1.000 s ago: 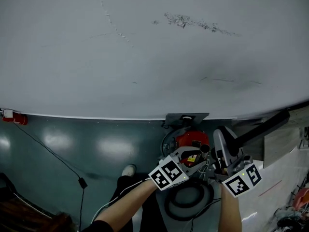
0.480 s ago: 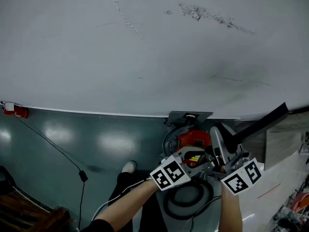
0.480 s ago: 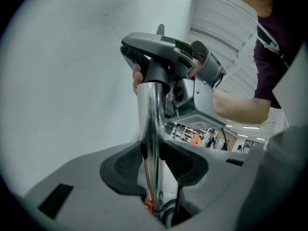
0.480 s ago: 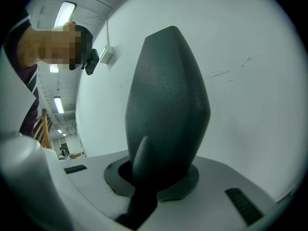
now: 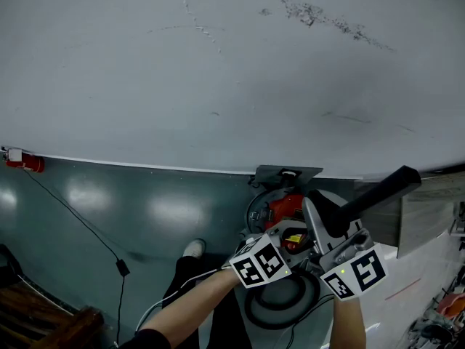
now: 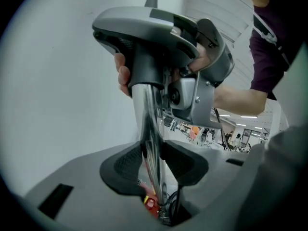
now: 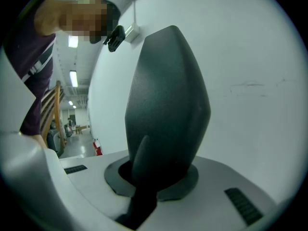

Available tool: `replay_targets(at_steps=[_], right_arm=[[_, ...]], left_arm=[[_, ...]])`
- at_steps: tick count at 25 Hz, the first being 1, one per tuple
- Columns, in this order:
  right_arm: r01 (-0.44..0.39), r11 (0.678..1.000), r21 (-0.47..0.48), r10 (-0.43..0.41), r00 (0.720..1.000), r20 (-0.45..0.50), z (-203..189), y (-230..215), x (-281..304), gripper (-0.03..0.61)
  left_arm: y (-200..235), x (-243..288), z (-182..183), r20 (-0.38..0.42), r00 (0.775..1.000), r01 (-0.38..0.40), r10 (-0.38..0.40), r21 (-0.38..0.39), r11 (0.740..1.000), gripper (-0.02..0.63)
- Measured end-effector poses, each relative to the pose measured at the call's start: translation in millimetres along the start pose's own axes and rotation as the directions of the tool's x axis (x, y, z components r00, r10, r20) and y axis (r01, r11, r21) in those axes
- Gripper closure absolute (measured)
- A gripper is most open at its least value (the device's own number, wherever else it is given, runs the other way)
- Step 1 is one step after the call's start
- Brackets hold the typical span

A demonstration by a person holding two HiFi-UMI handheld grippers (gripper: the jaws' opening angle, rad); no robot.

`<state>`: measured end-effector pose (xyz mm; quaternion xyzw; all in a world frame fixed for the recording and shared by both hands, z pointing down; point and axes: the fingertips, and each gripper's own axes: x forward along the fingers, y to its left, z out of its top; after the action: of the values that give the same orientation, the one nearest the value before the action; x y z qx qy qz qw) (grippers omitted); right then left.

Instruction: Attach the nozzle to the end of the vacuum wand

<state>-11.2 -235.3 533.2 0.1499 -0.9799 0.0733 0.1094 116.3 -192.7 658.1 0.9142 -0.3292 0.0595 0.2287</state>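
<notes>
Left tool (image 6: 155, 163) clamps the shiny wand (image 6: 147, 124); right tool (image 7: 155, 177) is closed tight on the dark nozzle (image 7: 168, 105), whose neck meets the wand's top end

Head view: dim and flat. The wall (image 5: 218, 71) is evenly lit, the glossy floor (image 5: 87, 195) carries soft glare patches, and the wall-floor line is bowed by the wide lens. Left gripper view: black fisheye corners, streaked highlights along the shiny wand (image 6: 150, 143), near foreground soft, and ceiling strip lights (image 6: 248, 116) bright in the background. Right gripper view: same dark vignette. The nozzle (image 7: 168, 109) is a near-black, underexposed shape against the bright wall, and the ceiling strip lights are blown out at upper left.
</notes>
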Motion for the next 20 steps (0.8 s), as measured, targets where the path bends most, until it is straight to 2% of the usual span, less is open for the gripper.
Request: replay_targets(at_steps=[2,7,12,17,20], right_arm=[[-0.017,1.000,-0.021,0.017,1.000,-0.015,-2,4,2,0.528],[-0.055,0.996,0.068,0.058,0.998,-0.032,-5,-2,3,0.528],[-0.093,0.994,-0.056,0.089,0.994,-0.063,-6,14,4,0.529],[-0.089,0.995,0.038,0.091,0.994,-0.062,-9,6,5,0.529],[-0.092,0.996,-0.007,0.091,0.993,-0.070,-10,11,5,0.529]], left_arm=[[0,0,0,-0.006,1.000,-0.005,0.005,0.015,1.000,0.466],[0,0,0,-0.024,1.000,-0.017,0.018,0.036,0.999,0.463],[-2,-1,0,-0.039,0.999,-0.010,0.012,0.050,0.999,0.463],[-1,0,0,-0.043,0.999,-0.018,0.019,0.042,0.999,0.462],[-1,-1,-2,-0.057,0.998,-0.005,0.008,0.054,0.999,0.462]])
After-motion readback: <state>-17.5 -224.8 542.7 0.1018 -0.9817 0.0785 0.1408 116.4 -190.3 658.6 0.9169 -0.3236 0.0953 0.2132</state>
